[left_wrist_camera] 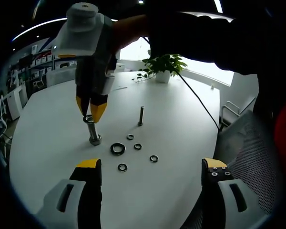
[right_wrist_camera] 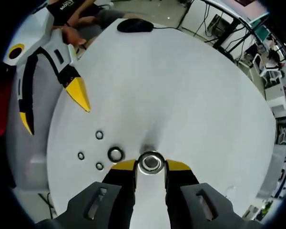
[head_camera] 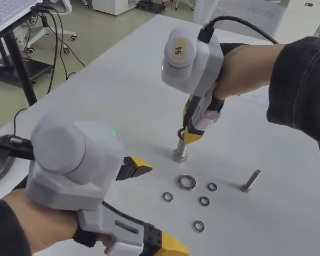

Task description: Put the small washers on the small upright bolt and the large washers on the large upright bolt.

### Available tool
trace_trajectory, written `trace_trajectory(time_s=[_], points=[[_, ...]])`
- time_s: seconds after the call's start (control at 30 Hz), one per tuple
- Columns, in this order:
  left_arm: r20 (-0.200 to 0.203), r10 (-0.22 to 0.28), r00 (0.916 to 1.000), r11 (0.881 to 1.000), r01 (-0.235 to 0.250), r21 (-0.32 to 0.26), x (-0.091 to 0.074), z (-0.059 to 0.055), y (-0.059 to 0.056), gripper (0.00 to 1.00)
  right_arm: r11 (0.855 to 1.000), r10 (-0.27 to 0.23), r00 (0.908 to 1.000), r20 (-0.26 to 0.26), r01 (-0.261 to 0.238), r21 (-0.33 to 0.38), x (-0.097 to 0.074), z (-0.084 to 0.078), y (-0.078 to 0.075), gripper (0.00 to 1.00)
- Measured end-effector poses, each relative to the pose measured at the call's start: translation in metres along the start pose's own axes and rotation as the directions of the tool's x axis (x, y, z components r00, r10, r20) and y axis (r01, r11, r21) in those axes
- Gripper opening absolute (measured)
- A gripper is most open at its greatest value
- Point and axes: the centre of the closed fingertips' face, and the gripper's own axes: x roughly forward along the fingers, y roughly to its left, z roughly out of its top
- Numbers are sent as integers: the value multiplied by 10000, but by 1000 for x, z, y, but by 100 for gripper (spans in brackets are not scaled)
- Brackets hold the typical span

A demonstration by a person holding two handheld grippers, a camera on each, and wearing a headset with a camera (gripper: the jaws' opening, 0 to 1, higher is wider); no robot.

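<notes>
Fingers (right_wrist_camera: 125,166) on your right gripper (head_camera: 186,134) point down, clamped on a washer (right_wrist_camera: 150,162) atop the bolt (head_camera: 180,152); left gripper's (left_wrist_camera: 151,165) stand apart, facing a plant (left_wrist_camera: 164,64).

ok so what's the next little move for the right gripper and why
Probably open the right gripper and let go. Its jaws pinch a large washer that looks centred over the top of the large upright bolt, so it should slide down the shaft. Lowering slightly first may help.

Left tongs (left_wrist_camera: 151,163), right tongs (right_wrist_camera: 151,165): black, yellow tips; grey-white housings (head_camera: 189,61); "54" sticker (head_camera: 178,50); black cable (head_camera: 240,21); dark sleeves (head_camera: 301,85).
</notes>
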Motion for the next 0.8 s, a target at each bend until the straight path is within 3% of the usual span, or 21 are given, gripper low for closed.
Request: trace_trajectory(time_s=[0.8], points=[[54,39,10000,10000,-38,-83,-4,-1,0,86,9997,238,9996,-176,-238,-19,17,1,1,23]])
